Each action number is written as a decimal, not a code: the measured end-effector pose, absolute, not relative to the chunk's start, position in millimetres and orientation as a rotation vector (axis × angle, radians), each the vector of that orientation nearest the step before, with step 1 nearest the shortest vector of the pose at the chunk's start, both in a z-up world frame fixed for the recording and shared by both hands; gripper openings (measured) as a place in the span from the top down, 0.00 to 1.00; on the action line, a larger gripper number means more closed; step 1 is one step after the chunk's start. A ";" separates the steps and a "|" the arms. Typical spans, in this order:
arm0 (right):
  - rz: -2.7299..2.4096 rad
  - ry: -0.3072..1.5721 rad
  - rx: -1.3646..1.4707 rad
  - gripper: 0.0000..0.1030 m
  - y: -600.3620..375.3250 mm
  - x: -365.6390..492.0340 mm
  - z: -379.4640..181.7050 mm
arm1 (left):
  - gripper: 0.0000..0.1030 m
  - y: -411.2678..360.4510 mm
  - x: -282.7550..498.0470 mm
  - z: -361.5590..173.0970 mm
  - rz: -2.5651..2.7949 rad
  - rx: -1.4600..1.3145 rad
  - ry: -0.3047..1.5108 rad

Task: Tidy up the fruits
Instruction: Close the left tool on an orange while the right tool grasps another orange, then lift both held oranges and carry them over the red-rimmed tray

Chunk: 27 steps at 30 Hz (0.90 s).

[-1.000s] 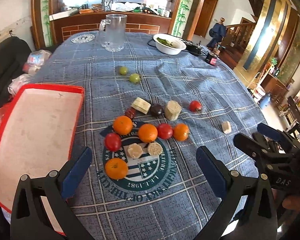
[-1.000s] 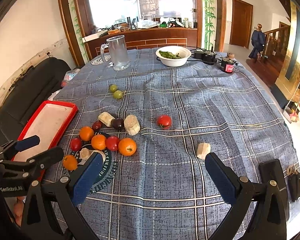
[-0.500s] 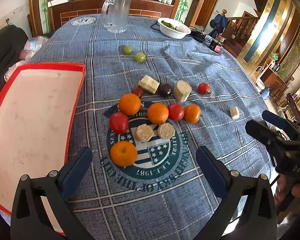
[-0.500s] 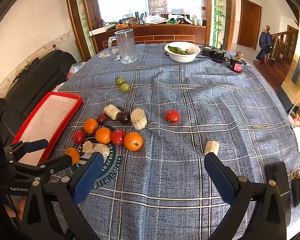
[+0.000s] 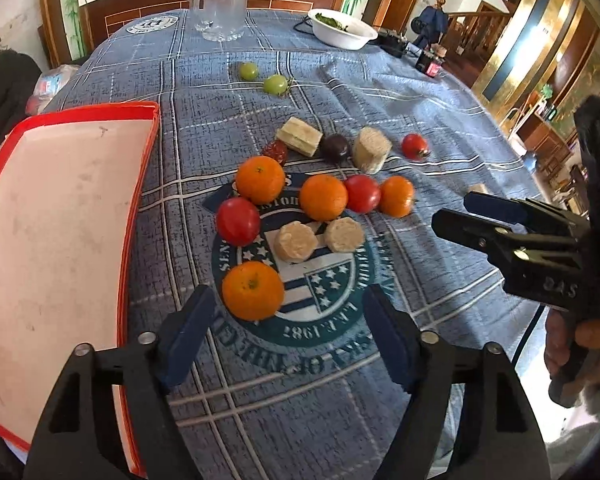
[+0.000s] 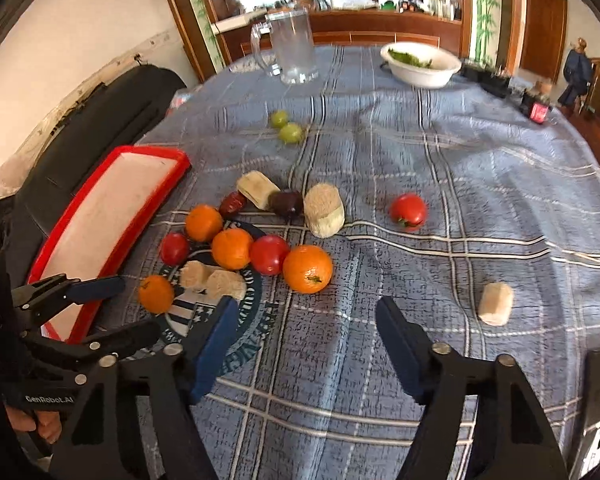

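Several oranges, red tomatoes and beige cut pieces lie clustered on the blue cloth. My left gripper (image 5: 286, 316) is open, just short of the nearest orange (image 5: 253, 290), which sits toward its left finger. My right gripper (image 6: 304, 320) is open and empty, just behind another orange (image 6: 307, 268). A lone tomato (image 6: 407, 211) and a beige piece (image 6: 496, 303) lie to the right. Two green fruits (image 5: 276, 83) lie farther back. The red-rimmed tray (image 5: 52, 208) is at the left, empty. The right gripper also shows in the left wrist view (image 5: 456, 210).
A glass pitcher (image 5: 220, 0) and a white bowl of greens (image 5: 342, 32) stand at the far side. A small dark jar (image 6: 537, 110) and black devices sit at the far right. A black sofa (image 6: 100, 120) lies beyond the table's left edge.
Both grippers have moved forward and lower toward the fruit cluster. The left now has the nearest orange at its fingertips; the right is close behind another orange. Both stay open.
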State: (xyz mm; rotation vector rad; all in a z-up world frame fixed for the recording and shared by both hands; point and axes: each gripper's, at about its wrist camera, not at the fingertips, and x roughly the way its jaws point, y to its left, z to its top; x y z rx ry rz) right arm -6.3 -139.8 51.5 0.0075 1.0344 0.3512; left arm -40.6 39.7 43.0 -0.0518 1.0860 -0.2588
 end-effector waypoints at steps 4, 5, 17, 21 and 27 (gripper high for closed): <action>0.350 1.078 -0.004 0.45 -132.9 9.7 40.8 | 0.43 40.5 -31.8 34.2 -0.239 -0.030 1.111; 0.349 1.086 -0.010 0.45 -130.8 12.8 38.8 | 0.43 40.8 -30.4 33.4 -0.237 -0.026 1.110; 0.319 1.138 -0.069 0.66 -109.9 32.2 21.4 | 0.70 55.3 -15.1 19.5 -0.184 -0.001 1.131; 0.329 1.118 -0.012 0.66 -116.4 24.8 37.2 | 0.70 61.4 -16.8 30.3 -0.209 -0.050 1.112; 0.349 1.089 0.030 0.66 -118.7 17.9 56.5 | 0.70 55.8 -19.3 59.9 -0.280 -0.093 1.047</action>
